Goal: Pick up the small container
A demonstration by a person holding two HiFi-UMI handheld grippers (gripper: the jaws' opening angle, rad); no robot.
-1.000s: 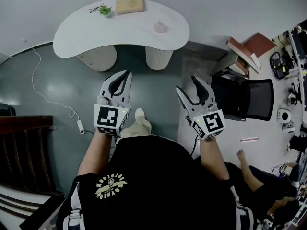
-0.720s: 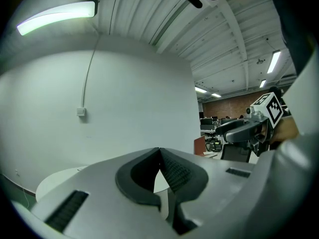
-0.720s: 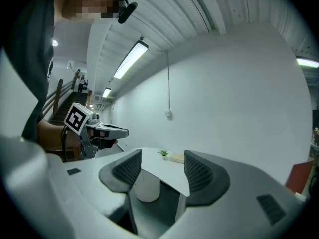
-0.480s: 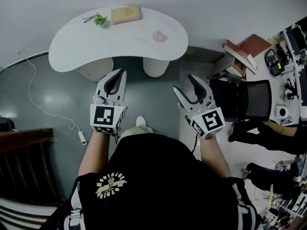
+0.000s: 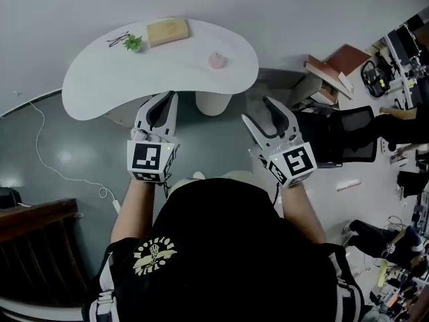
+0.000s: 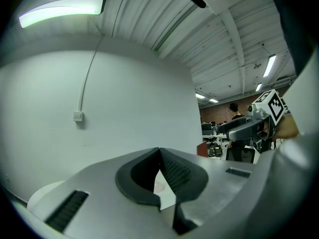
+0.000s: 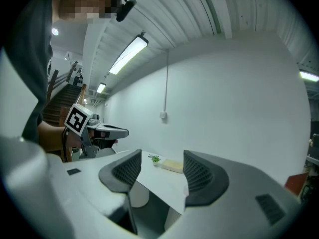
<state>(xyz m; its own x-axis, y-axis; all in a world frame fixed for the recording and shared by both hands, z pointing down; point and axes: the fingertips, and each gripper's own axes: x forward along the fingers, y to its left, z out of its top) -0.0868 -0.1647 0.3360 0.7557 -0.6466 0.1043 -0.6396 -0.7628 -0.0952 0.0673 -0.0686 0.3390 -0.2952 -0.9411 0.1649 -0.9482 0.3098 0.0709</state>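
Observation:
The small container [image 5: 216,60] is a pale pink pot standing on the right part of a white curved table [image 5: 100,79], far ahead of both grippers. My left gripper [image 5: 169,98] is held in the air before the table's near edge, jaws shut with nothing between them; its pads [image 6: 172,171] meet in the left gripper view. Right of it, my right gripper [image 5: 265,113] hovers open and empty, level with the left one. Between its pads [image 7: 199,176] the right gripper view shows the table [image 7: 164,183]. The container is hidden or too small to tell in both gripper views.
A tan box [image 5: 167,31], a small green plant [image 5: 133,43] and glasses [image 5: 118,40] lie at the table's far side. The table's pedestal [image 5: 213,102] stands below. A black office chair [image 5: 348,143] and stacked boards [image 5: 335,66] are at right, a floor cable [image 5: 40,133] at left.
The person has stepped toward the table, so it sits nearer and lower in view. Both grippers came forward with it; the left stayed shut, the right open.

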